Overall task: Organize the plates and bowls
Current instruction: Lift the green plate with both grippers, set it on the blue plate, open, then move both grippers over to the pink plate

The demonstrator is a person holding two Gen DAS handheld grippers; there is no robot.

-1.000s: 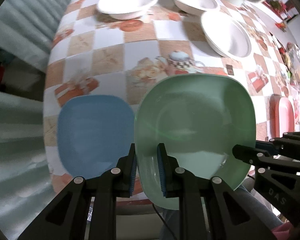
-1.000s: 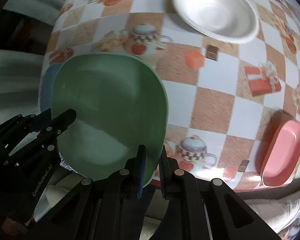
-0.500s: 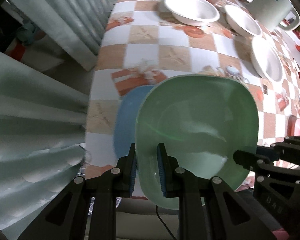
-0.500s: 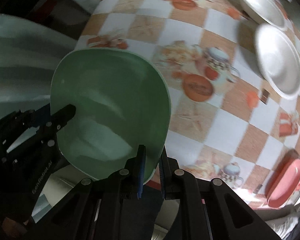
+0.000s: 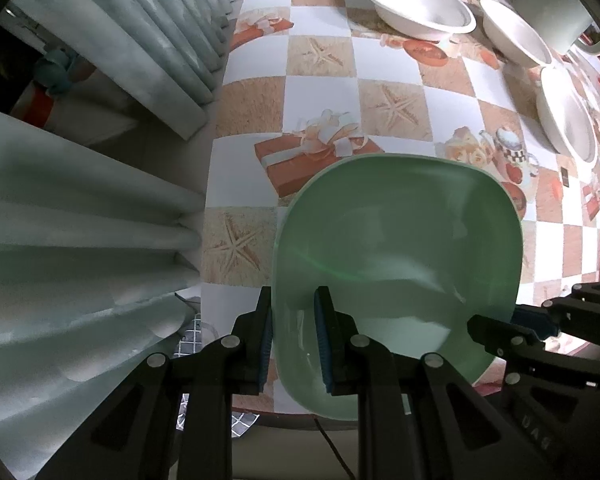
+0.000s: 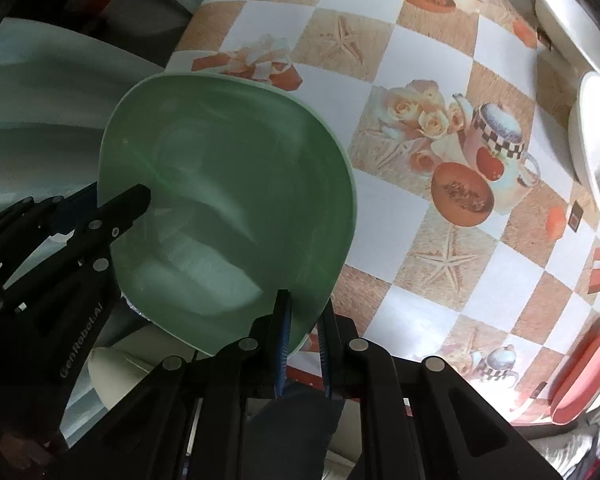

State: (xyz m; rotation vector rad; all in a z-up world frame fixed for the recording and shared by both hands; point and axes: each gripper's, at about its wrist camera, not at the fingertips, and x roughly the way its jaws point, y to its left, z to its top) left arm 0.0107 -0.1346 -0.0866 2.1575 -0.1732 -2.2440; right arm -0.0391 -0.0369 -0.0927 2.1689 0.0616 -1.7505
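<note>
Both grippers, left [image 5: 294, 332] and right [image 6: 303, 334], are clamped on opposite rims of a glossy, rounded-square green plate [image 5: 400, 264]. It hangs above the checkered, glossy tablecloth [image 5: 324, 92], smooth white bowls [image 5: 416, 4] beyond.

Pink dish [image 6: 584, 376] cut by frame edge, table [image 5: 324, 92] under green plate [image 5: 396, 240] hidden

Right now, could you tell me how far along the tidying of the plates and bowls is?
Nothing looks stacked yet. In hand: both tongs, left and right, are shut on the rim of the green plate, held above the checked tablecloth. Left: three white bowls sit apart, and a pink dish lies near the table edge.
</note>
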